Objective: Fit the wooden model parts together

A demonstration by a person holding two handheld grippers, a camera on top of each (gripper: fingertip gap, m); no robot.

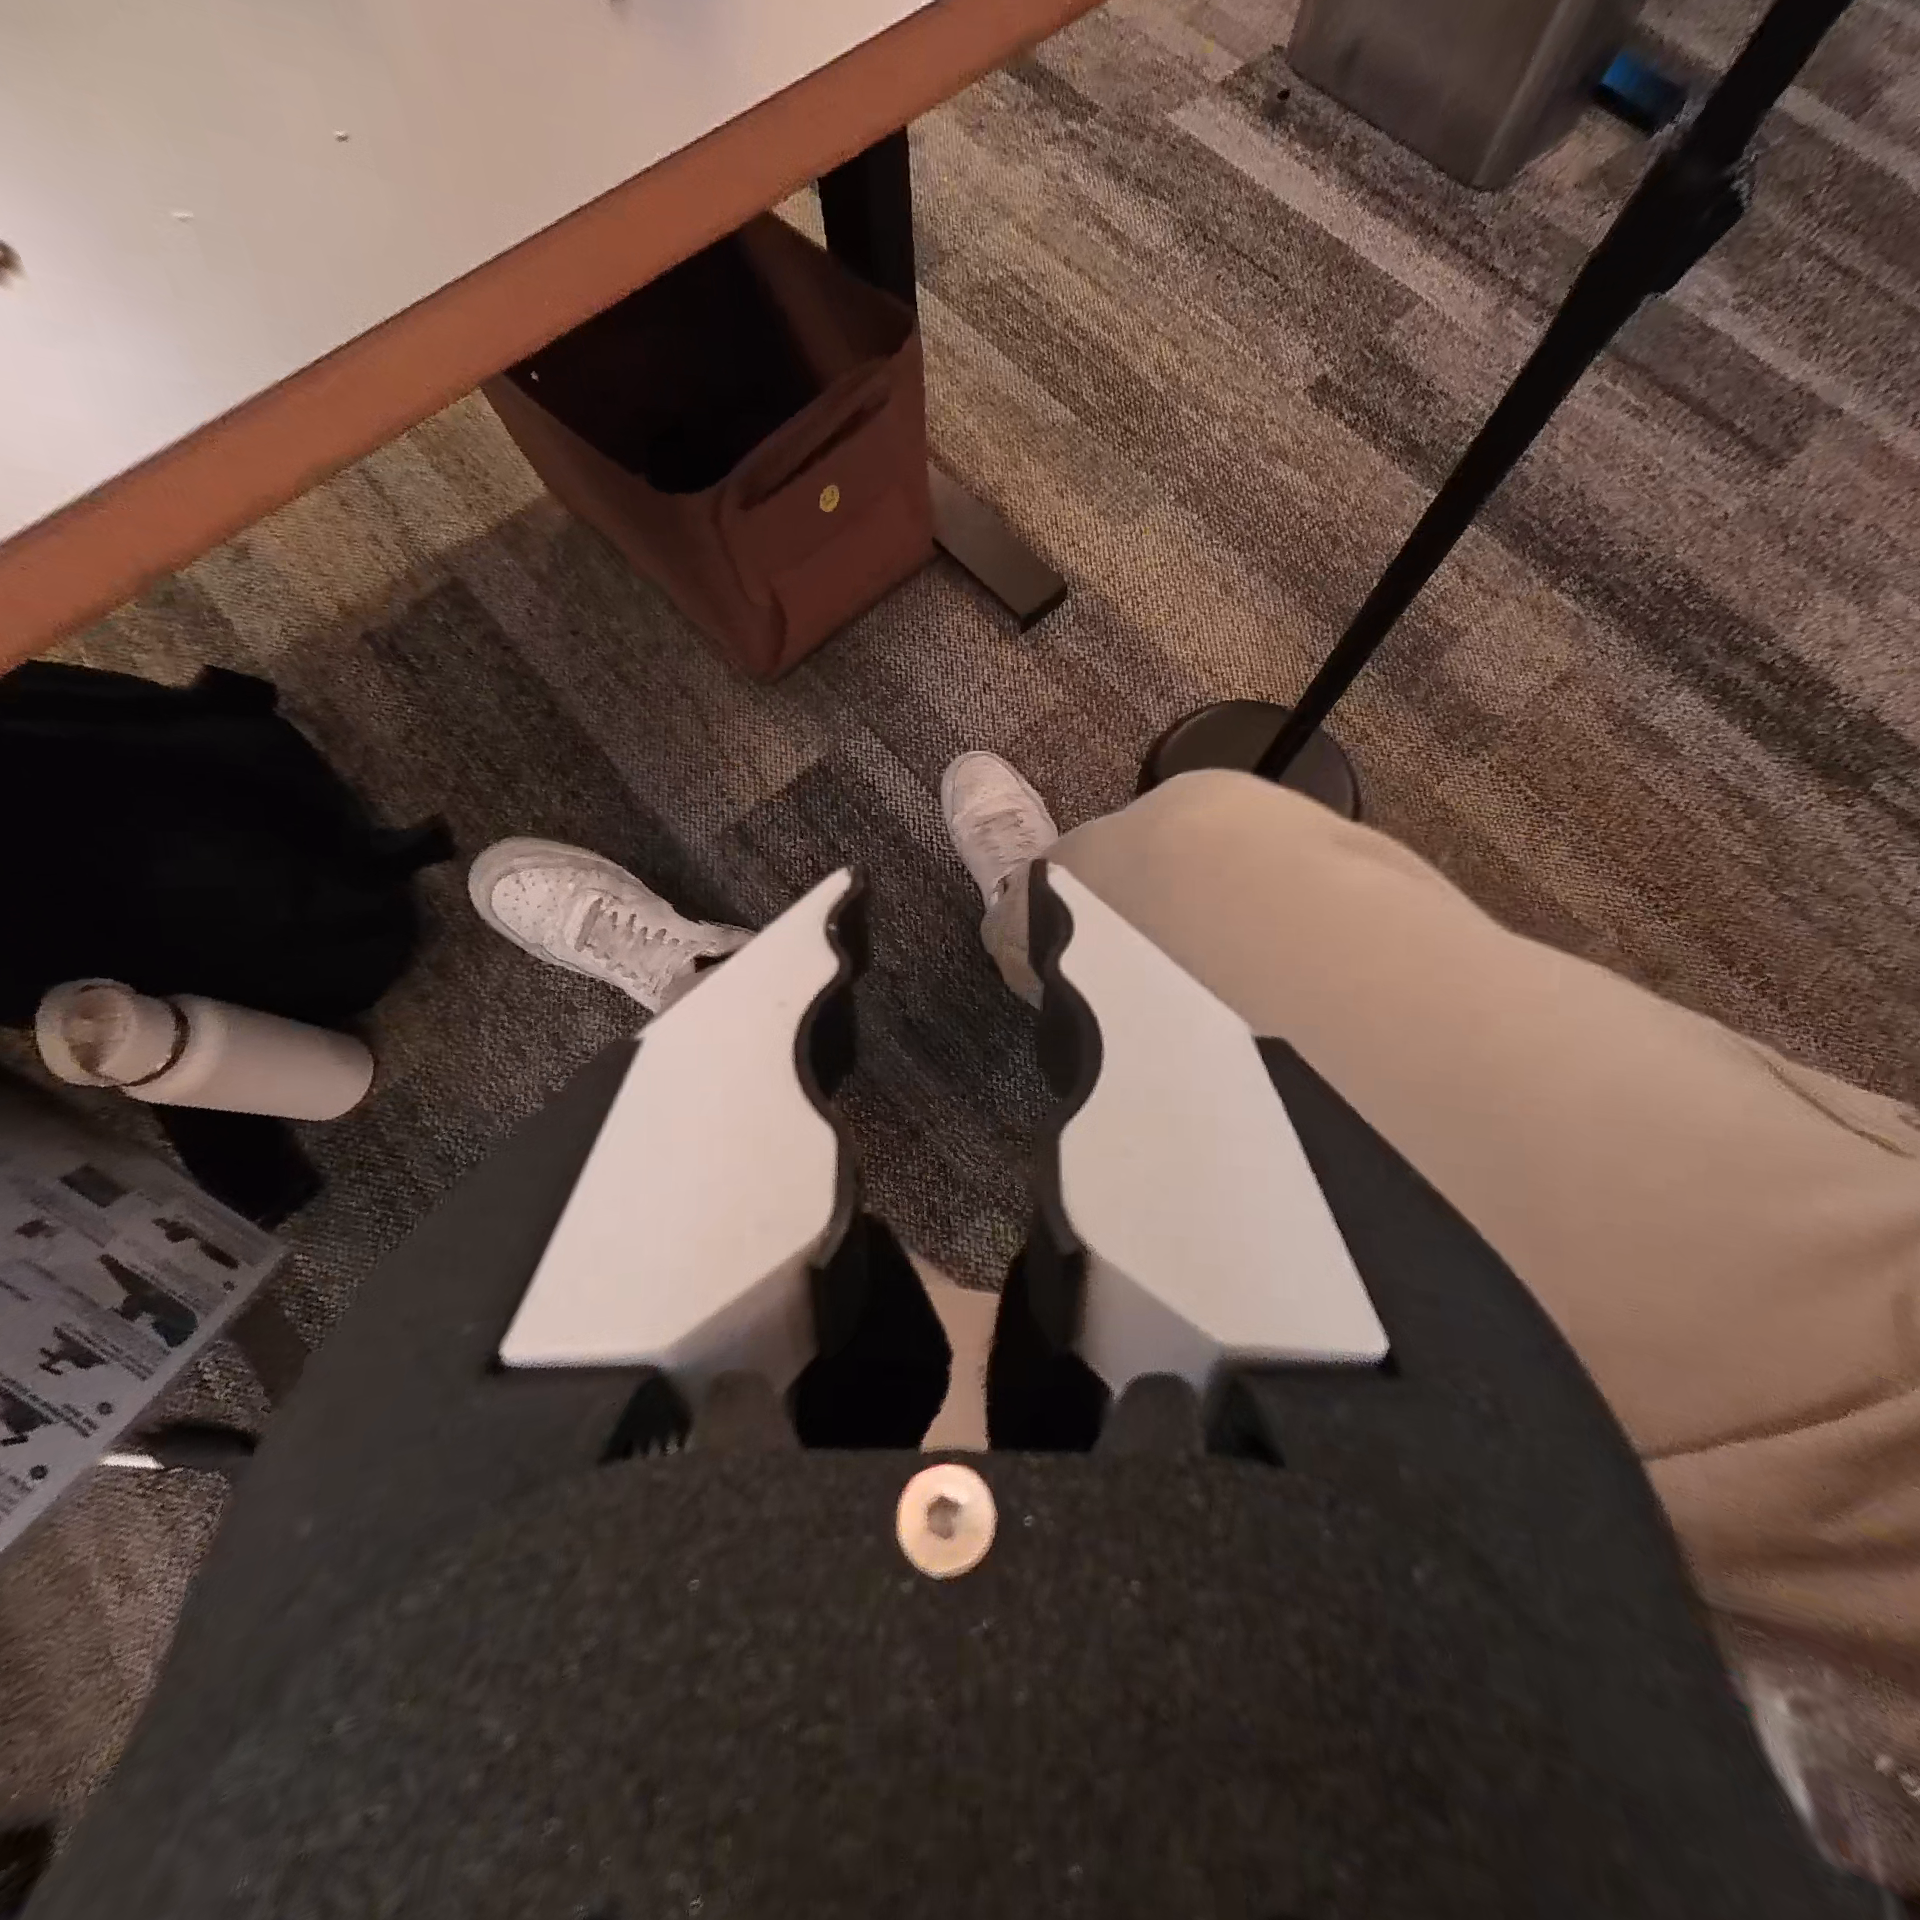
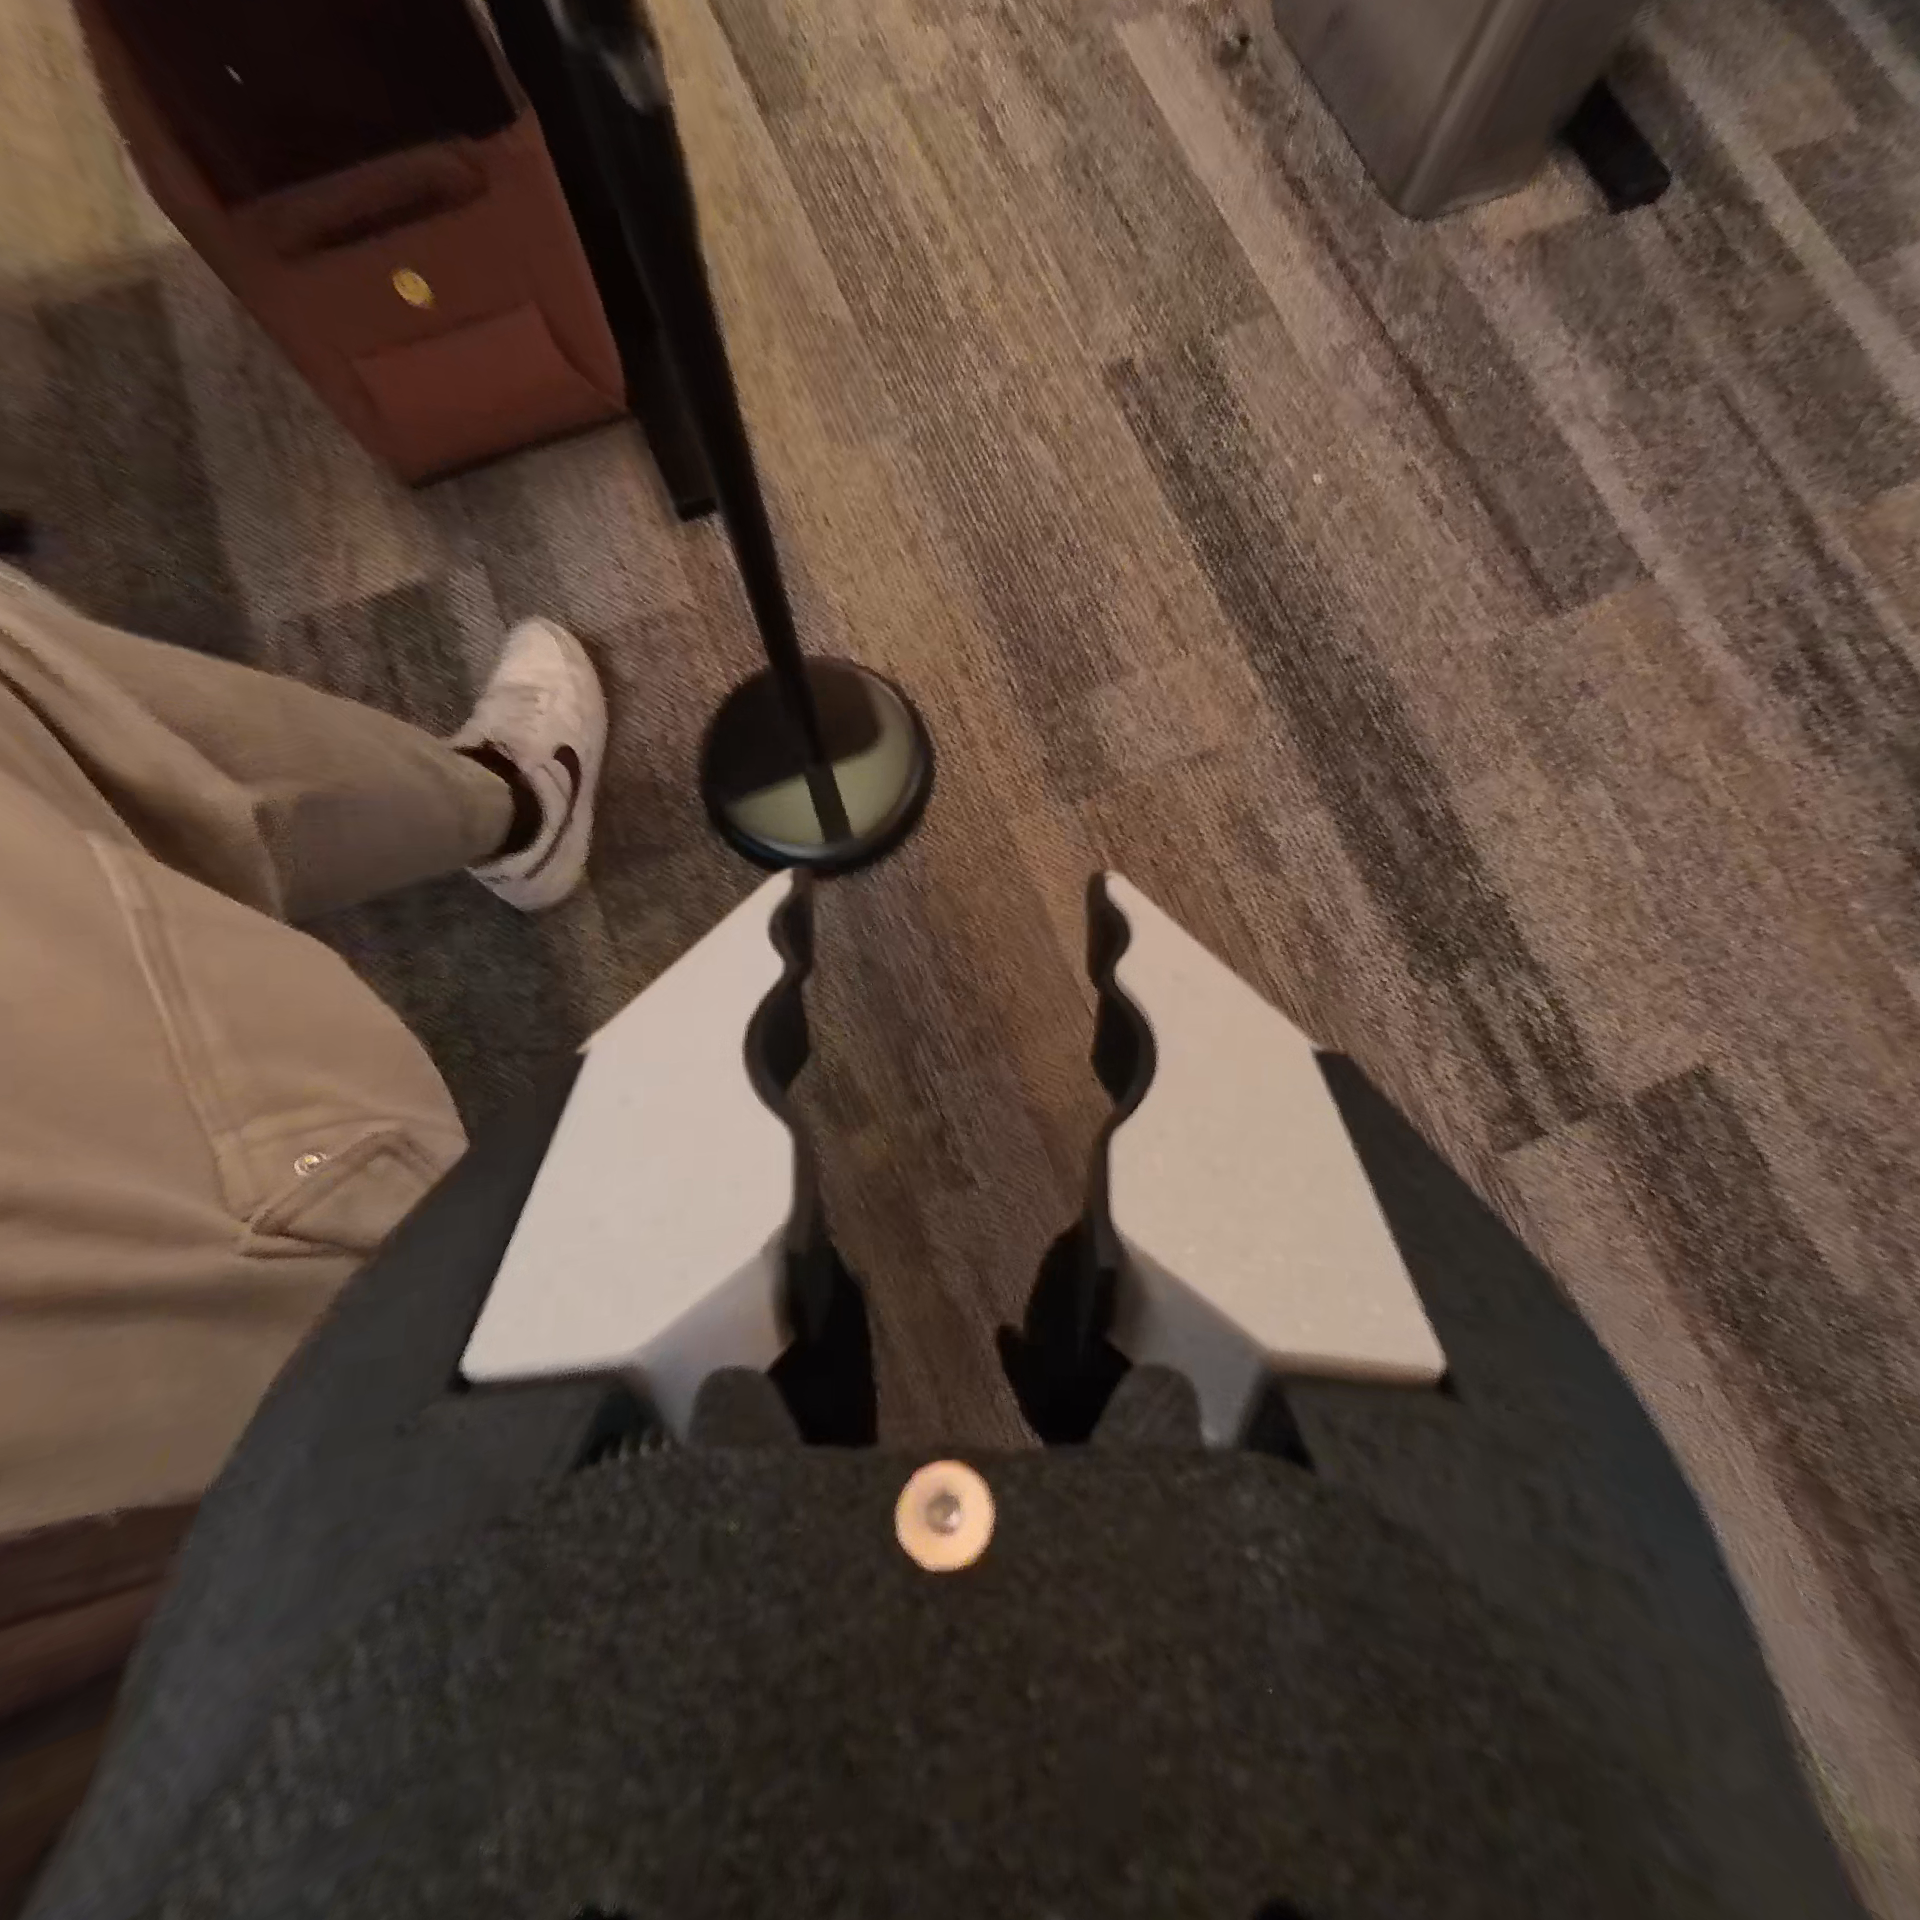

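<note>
Pointing down at the carpet [image 1: 1351, 436], the left hand-held gripper [image 1: 948, 883] is seen with fingers apart and nothing between them. The right hand-held gripper [image 2: 943, 883] is likewise spread and empty, just short of a black stand base [image 2: 816, 769]. The worktop [image 1: 312, 260] edge is seen at upper left; a brown bin [image 1: 748, 447] stands beneath it. The wooden model parts are not seen in either view.

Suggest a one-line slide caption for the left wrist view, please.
Open, empty left gripper pointing down at carpet beside the table edge, above white shoes; no wooden parts visible.
</note>
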